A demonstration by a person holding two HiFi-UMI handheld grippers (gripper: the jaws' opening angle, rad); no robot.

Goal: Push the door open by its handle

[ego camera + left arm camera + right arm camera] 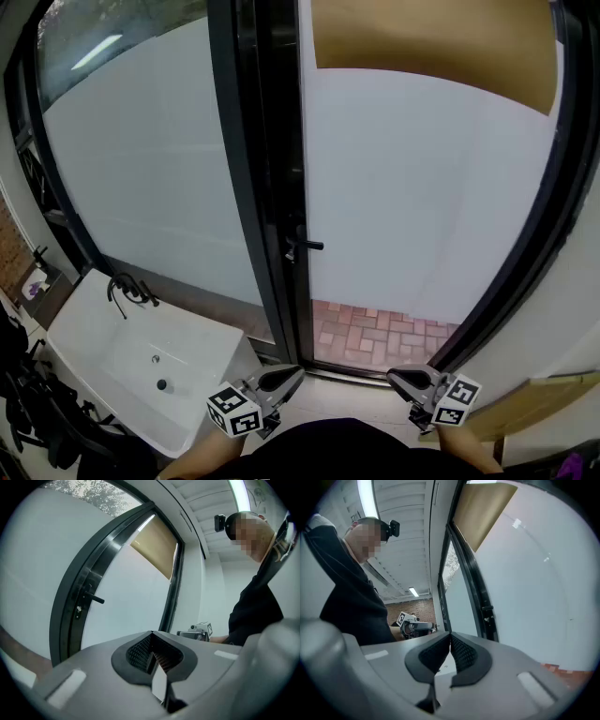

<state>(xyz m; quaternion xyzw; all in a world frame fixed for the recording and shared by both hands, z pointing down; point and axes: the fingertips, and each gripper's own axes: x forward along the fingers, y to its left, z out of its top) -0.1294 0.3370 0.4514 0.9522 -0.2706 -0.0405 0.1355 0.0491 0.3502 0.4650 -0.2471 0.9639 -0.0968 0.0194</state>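
Note:
The door (422,187) is a frosted glass pane in a black frame, straight ahead in the head view. Its black lever handle (306,246) sticks out from the frame's left stile at mid height. Both grippers hang low and near me, well short of the handle. My left gripper (296,374) points toward the door with its jaws together and nothing between them. My right gripper (394,376) sits opposite it, also shut and empty. The handle (95,599) shows far off in the left gripper view, and the handle (487,607) likewise in the right gripper view.
A white sink (103,347) with a black faucet (127,291) stands at the lower left. A fixed frosted pane (150,159) fills the left. Brick paving (375,333) shows below the door's frosting. A tan panel (431,42) covers the door's top. A cardboard piece (525,403) leans at the lower right.

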